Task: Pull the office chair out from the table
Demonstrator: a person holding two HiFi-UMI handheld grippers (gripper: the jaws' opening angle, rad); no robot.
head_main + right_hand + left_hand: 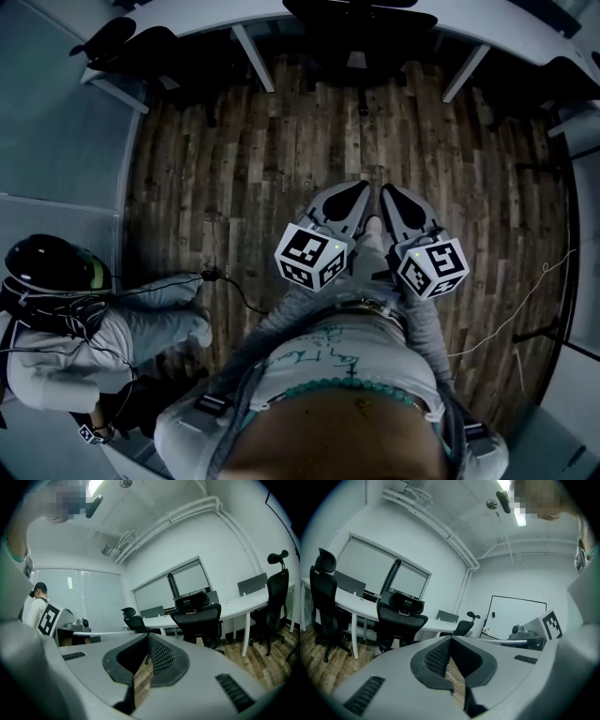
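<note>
A second person in a dark cap (54, 265) is standing at the left side of the room, and a thin black cable (234, 289) is trailing from there across the boards. Streaked wooden planks of the floor (281, 159) are stretching between the grippers and the table. Other black chairs (122, 42) are sitting tucked in along the left.

The table (234, 14) is showing a smooth white curved top on slanted white legs. The office chair (361, 37) is sitting pushed in under its middle, black, with a bulky padded headrest (406, 603).

The left gripper (354, 187) and the right gripper (392, 189), grey shells with ribbed black pads, are pointing side by side toward it. Each is holding its jaws clenched, pad against pad. The chair is standing straight ahead of both, well apart from their tips.
</note>
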